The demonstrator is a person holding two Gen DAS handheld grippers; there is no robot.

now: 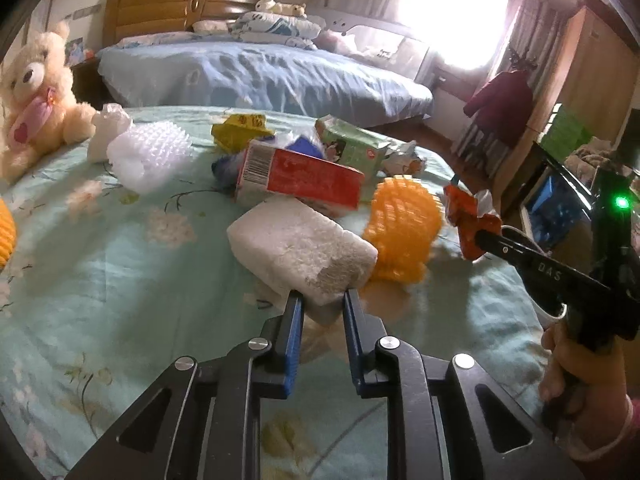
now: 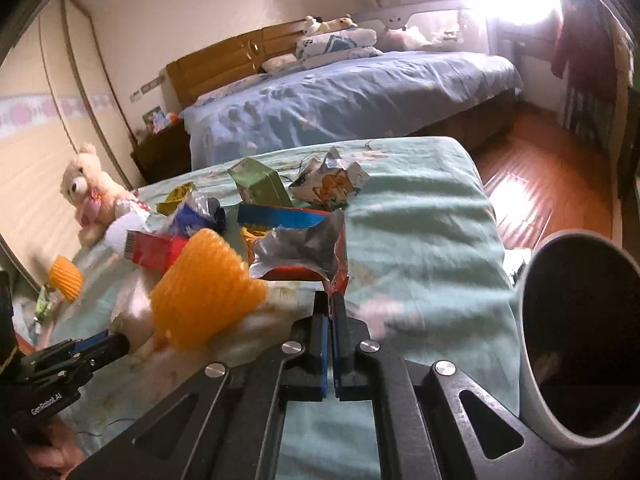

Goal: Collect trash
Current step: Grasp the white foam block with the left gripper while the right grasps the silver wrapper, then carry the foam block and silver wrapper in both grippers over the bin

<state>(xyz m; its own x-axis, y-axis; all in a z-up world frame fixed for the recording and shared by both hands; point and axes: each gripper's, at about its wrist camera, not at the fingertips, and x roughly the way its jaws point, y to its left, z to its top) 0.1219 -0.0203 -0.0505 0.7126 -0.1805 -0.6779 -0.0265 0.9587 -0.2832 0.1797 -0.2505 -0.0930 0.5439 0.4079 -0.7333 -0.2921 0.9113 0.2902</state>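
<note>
Trash lies on a light green bedspread [image 1: 100, 240]. My left gripper [image 1: 320, 300] is shut on a white foam block [image 1: 300, 244] and holds its near end. My right gripper [image 2: 330, 304] is shut on a torn red and silver wrapper [image 2: 304, 252]; it shows in the left wrist view [image 1: 468, 216] held above the bed's right edge. An orange foam net [image 1: 404, 228] lies beside the block, with a red box [image 1: 304, 178], a green carton [image 1: 352, 146], a yellow wrapper [image 1: 240, 128] and white foam netting [image 1: 150, 152] behind.
A grey bin [image 2: 580, 340] with a dark open mouth stands at the right of the bed. A teddy bear [image 1: 36, 92] sits at the far left. A second orange net [image 2: 66, 280] lies at the left. A blue bed [image 1: 260, 72] stands behind.
</note>
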